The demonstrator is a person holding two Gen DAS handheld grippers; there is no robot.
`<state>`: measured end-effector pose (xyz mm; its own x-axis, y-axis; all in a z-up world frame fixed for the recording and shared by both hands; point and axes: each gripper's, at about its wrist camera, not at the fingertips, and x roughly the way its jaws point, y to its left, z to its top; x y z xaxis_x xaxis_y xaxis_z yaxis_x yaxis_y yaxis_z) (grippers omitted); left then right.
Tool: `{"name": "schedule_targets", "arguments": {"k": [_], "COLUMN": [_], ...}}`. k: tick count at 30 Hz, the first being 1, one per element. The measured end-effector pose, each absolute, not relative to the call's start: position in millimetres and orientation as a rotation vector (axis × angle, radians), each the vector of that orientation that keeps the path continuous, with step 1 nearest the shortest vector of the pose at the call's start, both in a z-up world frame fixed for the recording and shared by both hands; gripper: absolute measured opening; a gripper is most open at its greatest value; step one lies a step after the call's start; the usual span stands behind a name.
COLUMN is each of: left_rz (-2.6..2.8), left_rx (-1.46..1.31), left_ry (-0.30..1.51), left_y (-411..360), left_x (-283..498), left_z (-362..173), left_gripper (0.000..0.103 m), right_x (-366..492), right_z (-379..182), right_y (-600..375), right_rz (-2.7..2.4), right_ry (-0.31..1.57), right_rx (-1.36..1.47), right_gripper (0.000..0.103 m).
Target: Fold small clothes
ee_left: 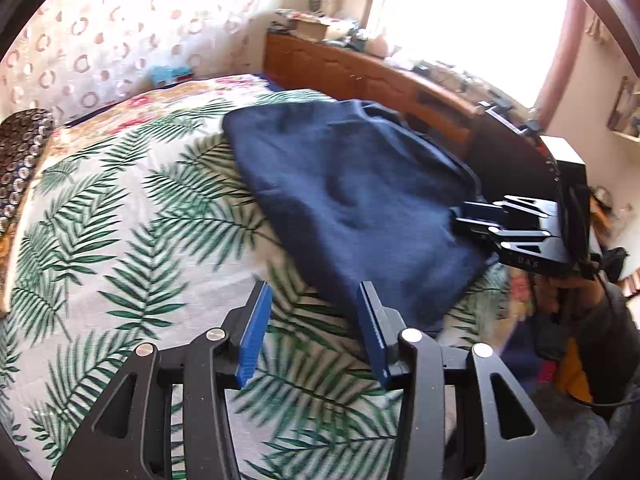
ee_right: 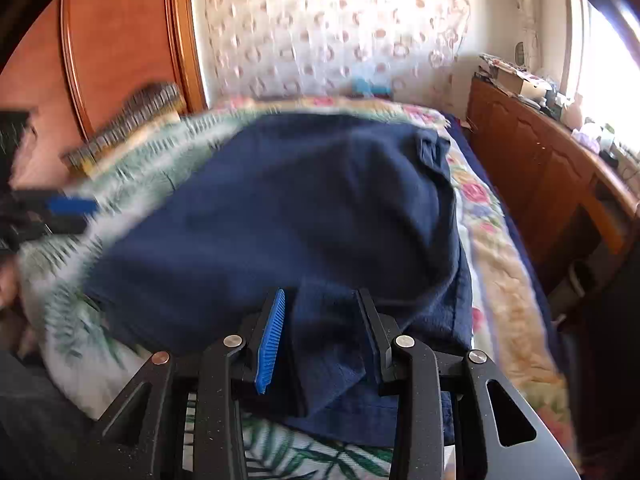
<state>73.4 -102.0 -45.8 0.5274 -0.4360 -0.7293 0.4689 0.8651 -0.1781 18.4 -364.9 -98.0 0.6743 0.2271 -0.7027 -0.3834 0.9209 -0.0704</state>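
A navy blue garment [ee_left: 352, 196] lies on the leaf-print bedspread [ee_left: 140, 216]. It also fills the middle of the right wrist view [ee_right: 304, 208]. My left gripper [ee_left: 314, 292] is open and empty, just short of the garment's near corner. My right gripper [ee_right: 322, 300] has its jaws apart with a fold of the garment's edge bunched between them. In the left wrist view the right gripper [ee_left: 464, 220] sits at the garment's right edge. The left gripper [ee_right: 68, 205] shows blurred at the left of the right wrist view.
A wooden cabinet [ee_left: 360, 68] with clutter on top runs along the far side of the bed under a bright window. A patterned pillow [ee_left: 20, 152] lies at the left. A wooden wardrobe [ee_right: 112, 48] stands behind the bed.
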Motion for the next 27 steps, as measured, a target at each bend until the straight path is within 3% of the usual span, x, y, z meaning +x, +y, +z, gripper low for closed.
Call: {"name": "schedule_targets", "arguments": {"k": [3, 6, 7, 24, 27], "left_rz": [-0.540, -0.552, -0.552, -0.588, -0.588], "left_rx": [0.039, 0.029, 0.031, 0.052, 0.049], "left_ry": [0.852, 0.846, 0.843, 0.906, 0.909], "left_y": [-102, -102, -104, -123, -123], "left_x": [74, 75, 75, 77, 77], "left_z": [-46, -46, -46, -67, -70], "left_gripper": [0.068, 0.074, 0.074, 0.074, 0.074], "right_x": [18, 14, 11, -30, -33], "right_z": [-99, -98, -96, -64, -63], "right_y": [-363, -368, -372, -408, -402], "right_rz": [0.343, 0.328, 0.328, 0.204, 0.194], "right_ry": [0.760, 0.769, 0.772, 0.772, 0.742], "right_rx": [-0.253, -0.270, -0.272, -0.273, -0.276], "right_gripper": [0.036, 0.008, 0.006, 0.006, 0.019]}}
